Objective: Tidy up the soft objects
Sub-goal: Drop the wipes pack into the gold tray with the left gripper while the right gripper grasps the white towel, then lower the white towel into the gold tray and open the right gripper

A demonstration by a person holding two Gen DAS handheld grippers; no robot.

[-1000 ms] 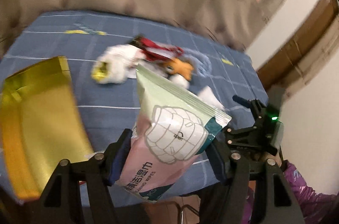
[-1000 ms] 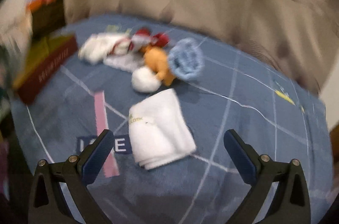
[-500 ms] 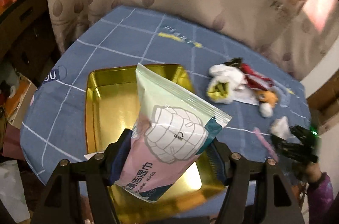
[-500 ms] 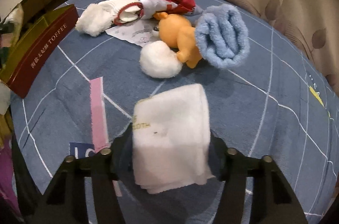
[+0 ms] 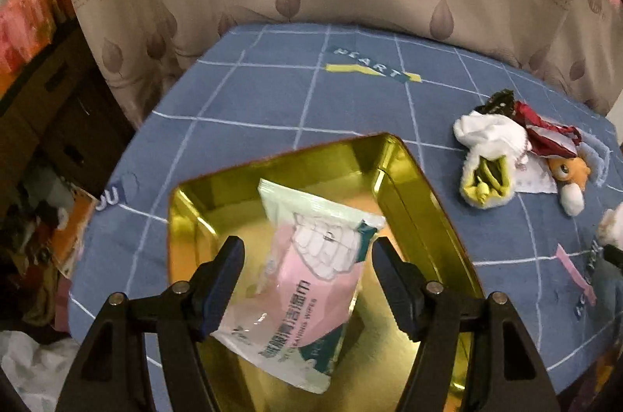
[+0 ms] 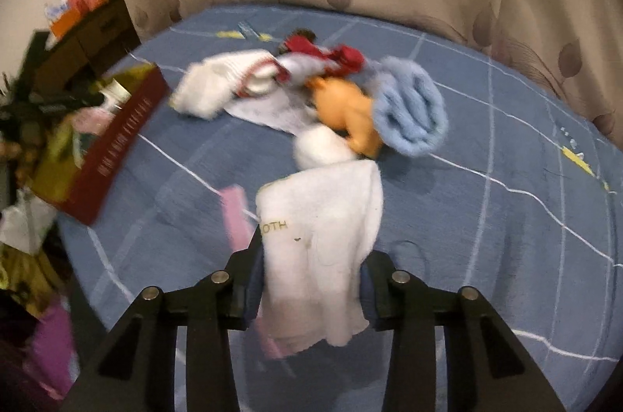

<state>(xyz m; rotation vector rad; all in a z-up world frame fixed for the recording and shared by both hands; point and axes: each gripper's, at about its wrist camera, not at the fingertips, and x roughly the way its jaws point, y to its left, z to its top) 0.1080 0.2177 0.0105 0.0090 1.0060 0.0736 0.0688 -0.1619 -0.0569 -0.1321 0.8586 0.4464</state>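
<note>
Hanging above the gold tin, the left hand-held gripper stands with jaws spread, its pads clear of the wet-wipes pack, which lies tilted inside the tin between them. Only the left wrist view shows the tin's gold interior; the right wrist view shows its red outer wall at the far left of the blue checked cloth on the desk. The right hand-held gripper is closing its jaws on the folded white towel, pads pressing both sides. Beyond it lie an orange plush toy, a rolled blue towel seen in this view alone, and a white sock.
</note>
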